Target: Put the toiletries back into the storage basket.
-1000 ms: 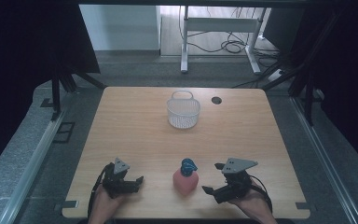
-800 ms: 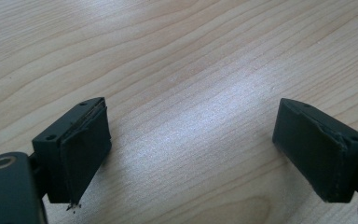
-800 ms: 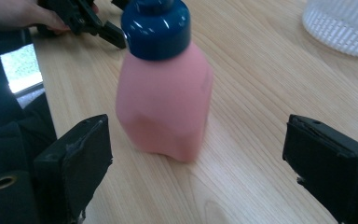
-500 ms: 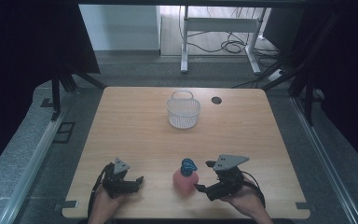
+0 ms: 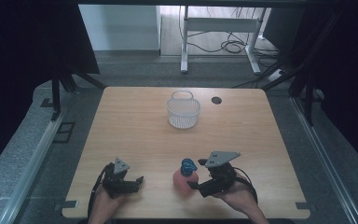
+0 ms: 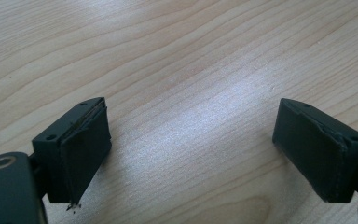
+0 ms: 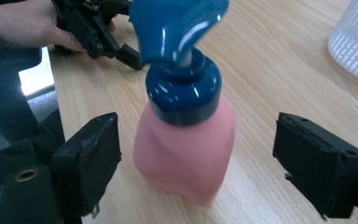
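A white mesh basket with a handle is seen standing near the far edge of the table, about midway along it, with a small dark round hole in the tabletop just to its right. Both are well apart from the grippers, and bare wood lies between the basket and the near edge.

Close to the near edge, right of the middle, a pink pump bottle is stood upright. Its body is squat, rounded and slightly twisted in shape, and it is capped by a glossy dark blue collar and pump head.

The right gripper is held at the bottle from the right, its jaws spread wide on either side of the pink body, with a gap visible at each side; nothing is gripped. The left gripper is rested low near the near-left corner, jaws wide apart over bare tabletop and holding nothing.
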A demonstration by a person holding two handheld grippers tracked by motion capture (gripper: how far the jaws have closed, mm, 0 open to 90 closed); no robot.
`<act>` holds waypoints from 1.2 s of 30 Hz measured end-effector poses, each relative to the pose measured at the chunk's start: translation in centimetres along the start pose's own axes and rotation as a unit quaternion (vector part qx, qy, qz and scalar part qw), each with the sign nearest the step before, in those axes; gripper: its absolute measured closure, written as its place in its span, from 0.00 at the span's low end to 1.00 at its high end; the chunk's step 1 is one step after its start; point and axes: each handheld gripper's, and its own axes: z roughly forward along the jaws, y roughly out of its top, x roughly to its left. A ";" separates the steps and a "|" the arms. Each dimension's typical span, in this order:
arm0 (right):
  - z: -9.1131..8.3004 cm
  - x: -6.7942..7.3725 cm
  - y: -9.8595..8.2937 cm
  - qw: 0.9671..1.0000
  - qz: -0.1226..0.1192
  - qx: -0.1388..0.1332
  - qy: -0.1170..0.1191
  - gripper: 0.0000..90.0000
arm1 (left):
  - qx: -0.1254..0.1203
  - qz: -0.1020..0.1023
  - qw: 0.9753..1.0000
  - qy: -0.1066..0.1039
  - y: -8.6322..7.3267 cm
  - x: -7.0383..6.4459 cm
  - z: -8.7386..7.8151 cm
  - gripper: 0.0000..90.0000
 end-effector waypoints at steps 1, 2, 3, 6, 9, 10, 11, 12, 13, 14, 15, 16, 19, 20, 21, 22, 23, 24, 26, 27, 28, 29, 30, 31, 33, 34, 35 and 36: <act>0.1 0.0 0.3 1.000 0.000 -0.003 0.001 0.20 | 0.000 0.000 1.000 0.000 0.0 0.0 0.0 0.12; 0.1 0.0 0.4 1.000 -0.001 -0.005 0.002 0.21 | 0.000 0.000 1.000 0.000 0.0 0.0 0.0 0.12; 0.1 0.0 0.4 1.000 -0.001 -0.005 0.002 0.21 | 0.001 0.000 1.000 -0.001 0.0 0.0 0.0 0.12; 0.3 0.0 0.7 1.000 -0.003 -0.007 0.007 0.27 | 0.001 0.000 1.000 -0.001 0.0 0.0 0.0 0.12; 0.5 -0.1 1.0 1.000 -0.002 -0.009 0.008 0.33 | 0.001 0.000 1.000 -0.001 0.0 0.0 0.0 0.12; 0.5 -0.1 1.0 1.000 -0.001 -0.010 0.009 0.35 | 0.001 0.000 1.000 -0.001 0.0 0.0 0.0 0.12; 0.5 -0.1 1.1 1.000 -0.001 -0.010 0.011 0.37 | 0.001 0.000 1.000 -0.001 0.0 0.0 0.0 0.12; 0.6 -0.1 1.2 1.000 -0.001 -0.011 0.013 0.38 | 0.001 0.000 1.000 -0.001 0.0 0.0 0.0 0.12; 0.7 -0.1 1.2 1.000 -0.002 -0.010 0.013 0.40 | 0.001 0.000 1.000 -0.001 0.0 0.0 0.0 0.12; 0.7 -0.1 1.3 1.000 -0.003 -0.010 0.012 0.41 | 0.001 0.000 1.000 -0.001 0.0 0.0 0.0 0.12; 0.8 -0.1 1.4 1.000 -0.004 -0.011 0.012 0.42 | 0.001 0.000 1.000 -0.001 0.0 0.0 0.0 0.12; 0.8 -0.1 1.4 1.000 -0.003 -0.011 0.011 0.43 | 0.001 0.000 1.000 -0.001 0.0 0.0 0.0 0.12; 0.9 -0.1 1.7 1.000 -0.005 -0.011 0.012 0.47 | 0.001 0.000 1.000 -0.001 0.0 0.0 0.0 0.12; 1.0 0.0 1.7 1.000 -0.006 -0.010 0.012 0.47 | 0.001 0.000 1.000 -0.001 0.0 0.0 0.0 0.12; 1.1 0.0 1.8 1.000 -0.007 -0.009 0.012 0.48 | 0.001 0.000 1.000 -0.001 0.0 0.0 0.0 0.12; 1.2 0.0 1.8 1.000 -0.008 -0.007 0.013 0.49 | 0.001 0.000 1.000 -0.001 0.0 0.0 0.0 0.12; 1.2 0.0 1.9 1.000 -0.009 -0.005 0.013 0.50 | 0.001 0.000 1.000 -0.001 0.0 0.0 0.0 0.12; 1.3 0.0 1.9 1.000 -0.010 -0.003 0.014 0.50 | 0.001 0.000 1.000 -0.001 0.0 0.0 0.0 0.12; 1.5 0.0 2.0 1.000 -0.012 -0.001 0.015 0.52 | 0.001 0.000 1.000 -0.001 0.0 0.0 0.0 0.12; 1.5 0.1 2.0 1.000 -0.012 -0.001 0.016 0.53 | 0.001 0.000 1.000 -0.001 0.0 0.0 0.0 0.12; 1.6 0.1 2.0 1.000 -0.013 -0.002 0.014 0.54 | 0.001 0.000 1.000 -0.001 0.0 0.0 0.0 0.12; 1.6 0.1 2.1 1.000 -0.013 -0.003 0.014 0.55 | 0.001 0.000 1.000 -0.001 0.0 0.0 0.0 0.12; 1.6 0.0 2.1 1.000 -0.013 -0.005 0.013 0.56 | 0.001 0.000 1.000 -0.001 0.0 0.0 0.0 0.12; 1.6 0.0 2.1 1.000 -0.014 -0.005 0.011 0.56 | 0.001 0.000 1.000 -0.001 0.0 0.0 0.0 0.12; 1.5 0.1 2.1 1.000 -0.015 -0.005 0.008 0.57 | 0.001 0.000 1.000 -0.001 0.0 0.0 0.0 0.12; 1.5 0.1 2.2 1.000 -0.015 -0.005 0.005 0.58 | 0.001 0.000 1.000 -0.001 0.0 0.0 0.0 0.12; 1.5 0.1 2.2 1.000 -0.015 -0.004 0.004 0.58 | 0.001 0.000 1.000 -0.001 0.0 0.0 0.0 0.12; 1.4 0.2 2.3 1.000 -0.015 -0.003 0.002 0.58 | 0.001 0.000 1.000 -0.001 0.0 0.0 0.0 0.12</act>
